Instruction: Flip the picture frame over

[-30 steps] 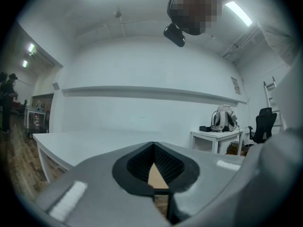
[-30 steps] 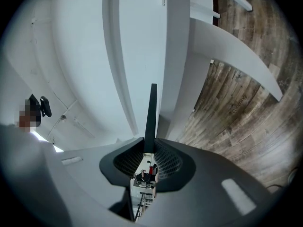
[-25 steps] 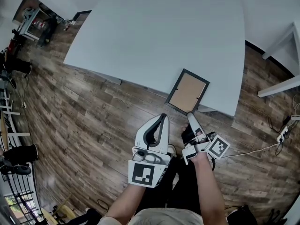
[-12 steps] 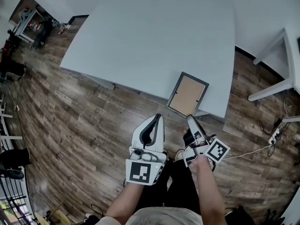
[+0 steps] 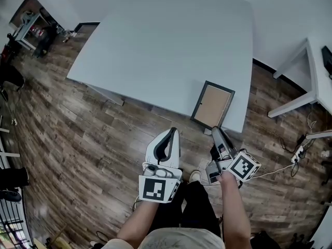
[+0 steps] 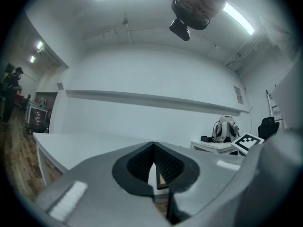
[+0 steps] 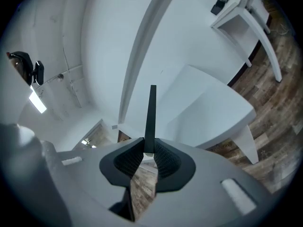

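Observation:
The picture frame [image 5: 212,105], black-rimmed with its brown backing facing up, is at the near right corner of the white table [image 5: 155,45]. My right gripper [image 5: 215,131] is shut on the frame's near edge. In the right gripper view the frame [image 7: 152,117] stands edge-on as a thin dark strip, clamped between that gripper's [image 7: 149,152] pads. My left gripper [image 5: 174,132] hangs over the floor to the left of the frame, shut and holding nothing. Its [image 6: 152,148] jaws meet at the tips, and a bit of the frame [image 6: 161,179] shows beyond them.
A second white table [image 5: 311,82] stands to the right. A cable and power strip [image 5: 298,152] lie on the wooden floor at the right. Dark clutter [image 5: 36,25] sits at the far left. A backpack [image 6: 226,126] rests on a desk in the background.
The right gripper stays shut on the frame's near edge while its handle has swung slightly right. The frame has turned a little with it. The left gripper has barely moved.

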